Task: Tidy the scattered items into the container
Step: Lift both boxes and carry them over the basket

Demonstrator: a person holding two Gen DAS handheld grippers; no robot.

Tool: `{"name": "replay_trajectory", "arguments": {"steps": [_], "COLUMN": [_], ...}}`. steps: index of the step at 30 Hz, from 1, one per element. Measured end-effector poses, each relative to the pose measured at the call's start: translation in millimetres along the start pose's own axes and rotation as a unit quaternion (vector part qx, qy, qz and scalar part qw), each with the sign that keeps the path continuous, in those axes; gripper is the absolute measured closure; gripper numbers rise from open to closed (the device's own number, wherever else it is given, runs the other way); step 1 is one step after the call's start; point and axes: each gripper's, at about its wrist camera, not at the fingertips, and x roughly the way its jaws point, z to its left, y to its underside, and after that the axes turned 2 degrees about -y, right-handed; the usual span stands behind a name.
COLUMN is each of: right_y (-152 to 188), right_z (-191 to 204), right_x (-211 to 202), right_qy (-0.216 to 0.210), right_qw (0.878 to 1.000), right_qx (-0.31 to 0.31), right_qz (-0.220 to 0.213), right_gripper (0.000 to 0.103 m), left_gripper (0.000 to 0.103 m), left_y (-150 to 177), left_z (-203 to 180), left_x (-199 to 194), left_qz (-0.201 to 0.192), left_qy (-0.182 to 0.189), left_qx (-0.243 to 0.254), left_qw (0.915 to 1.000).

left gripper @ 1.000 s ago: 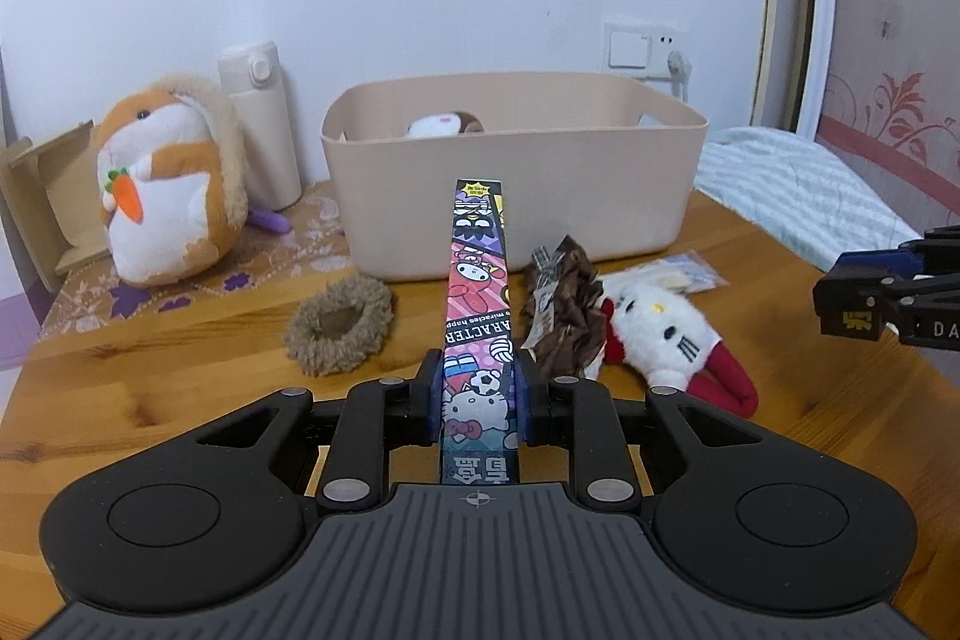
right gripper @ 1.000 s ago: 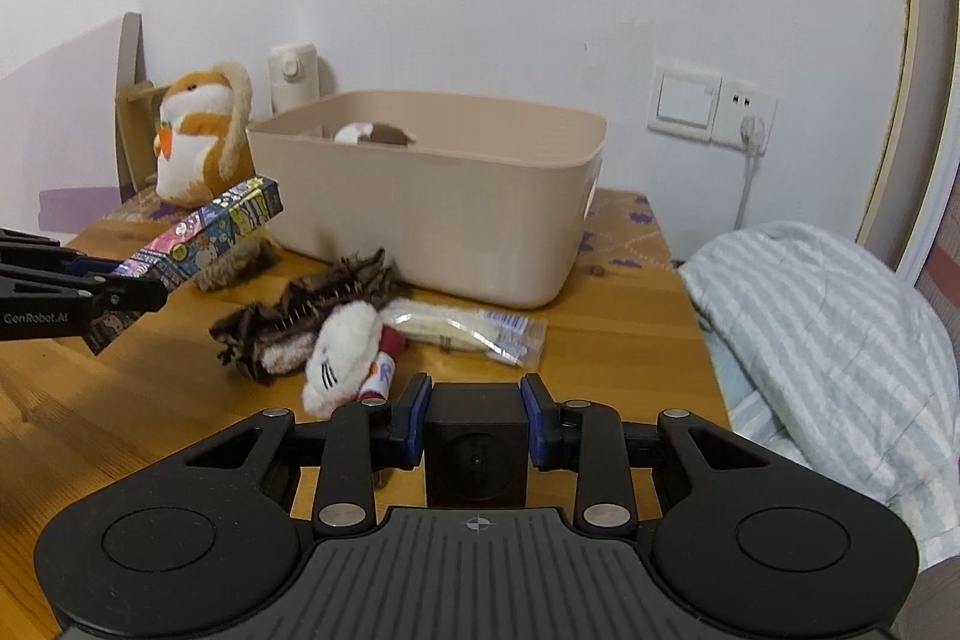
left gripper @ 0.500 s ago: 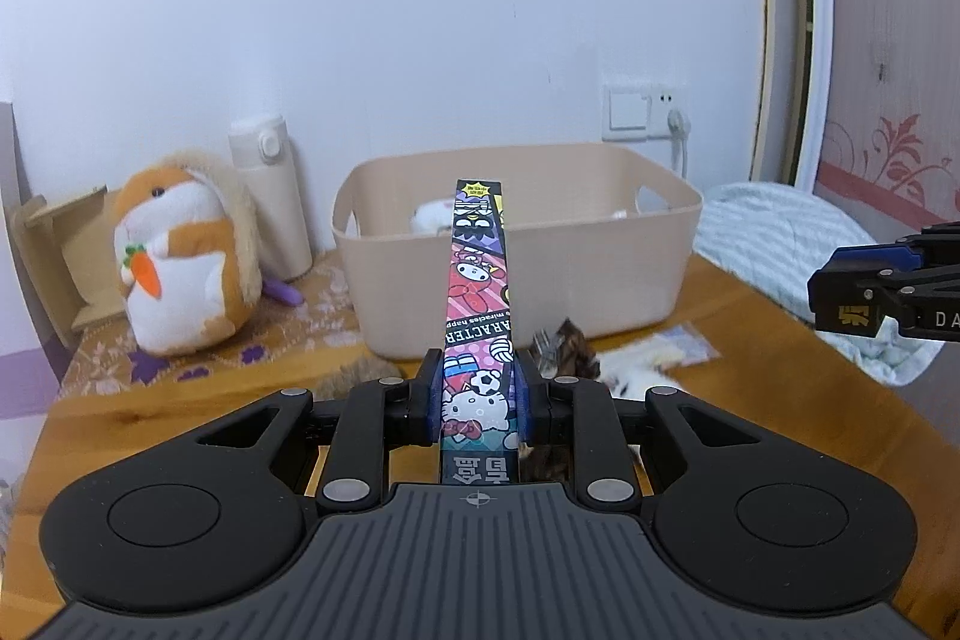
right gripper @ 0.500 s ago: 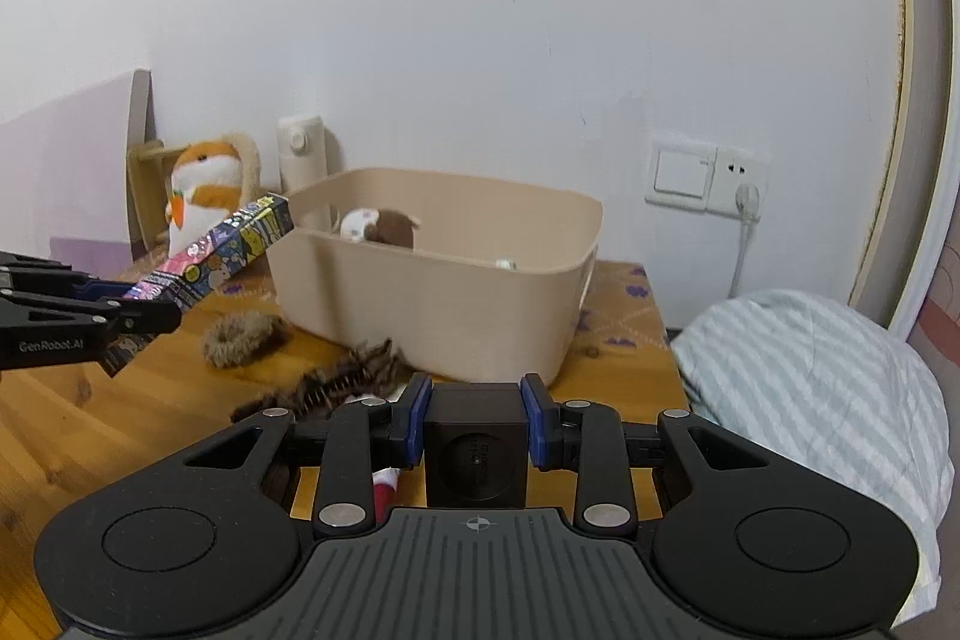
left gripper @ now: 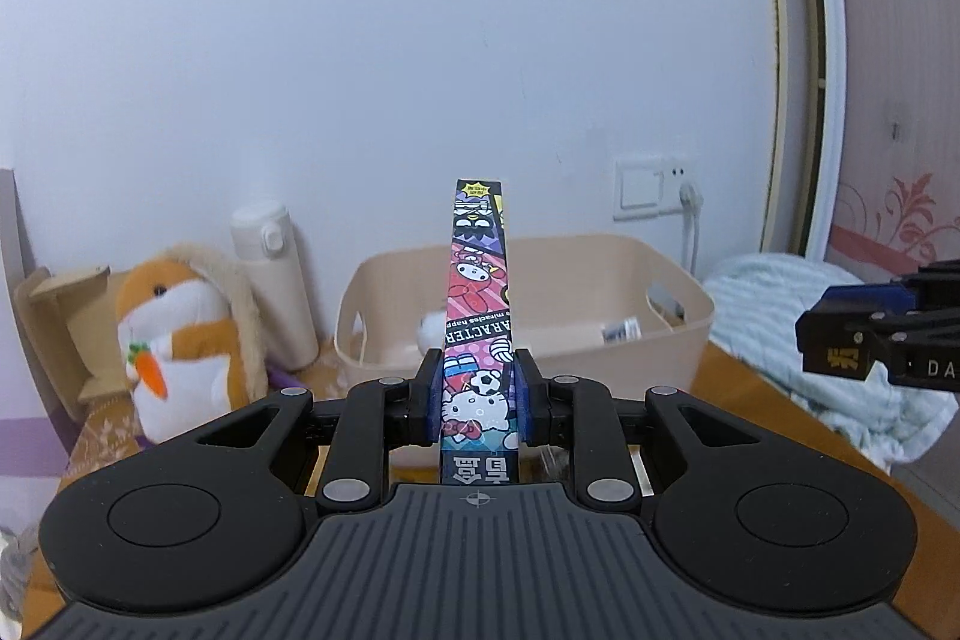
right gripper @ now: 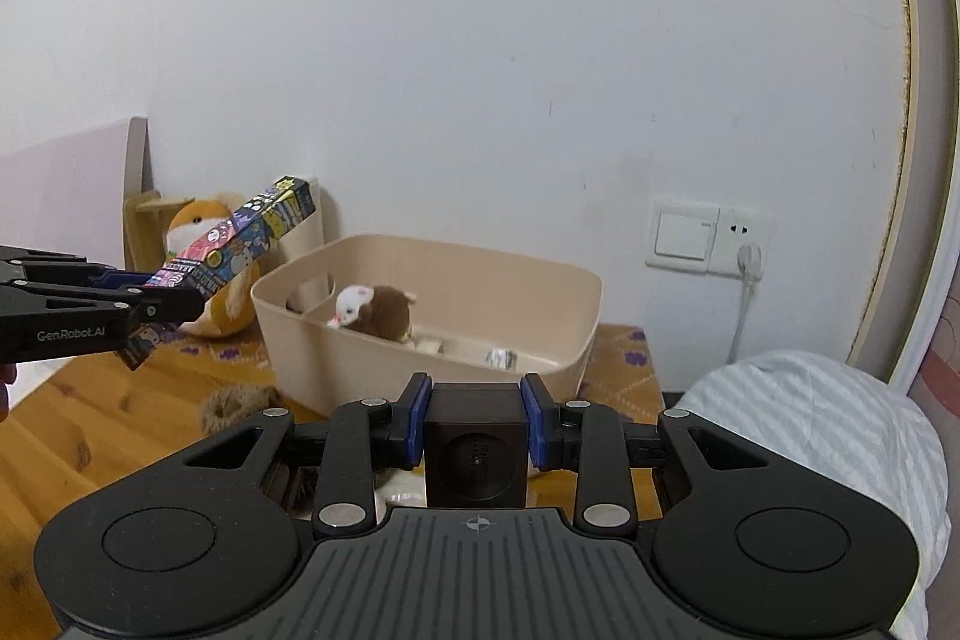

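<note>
The left gripper (left gripper: 477, 391) is clamping a long, narrow cardboard box printed with colourful cartoon characters (left gripper: 477, 316), its blue pads pressing both sides, the far end slanting up in front of the beige rectangular plastic tub (right gripper: 432, 340). The right gripper (right gripper: 477, 421) is squeezing a small dark brown cube with a round recess on its face (right gripper: 477, 451), near the tub's front wall. Inside the tub a brown-and-white plush animal (right gripper: 378, 316) is lying. An orange-and-white hamster plush holding a carrot (left gripper: 180, 340) is sitting left of the tub.

black left gripper (left gripper: 477, 388) with blue pads, silver screws, "genrobot.ai" lettering on its side.
</note>
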Motion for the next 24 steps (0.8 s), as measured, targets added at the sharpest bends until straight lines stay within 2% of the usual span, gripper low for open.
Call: {"name": "replay_trajectory", "arguments": {"steps": [15,24], "right_y": [-42.2,-57.3], "right_z": [-11.4,-23.9], "right_x": [36.1,80.2], "right_qy": [-0.001,0.005], "right_qw": [0.999,1.000], "right_qx": [0.021,0.030], "right_qz": [-0.025,-0.006], "right_gripper": [0.074,0.074], "left_gripper": [0.080,0.080], "left_y": [-29.8,-38.6], "left_z": [9.7,2.2], "left_x": [52.5,91.1], "left_qz": [-0.005,0.009], "left_qy": [-0.041,-0.037], "left_qx": [-0.023,-0.029], "left_qw": [0.9989,0.9989]}}
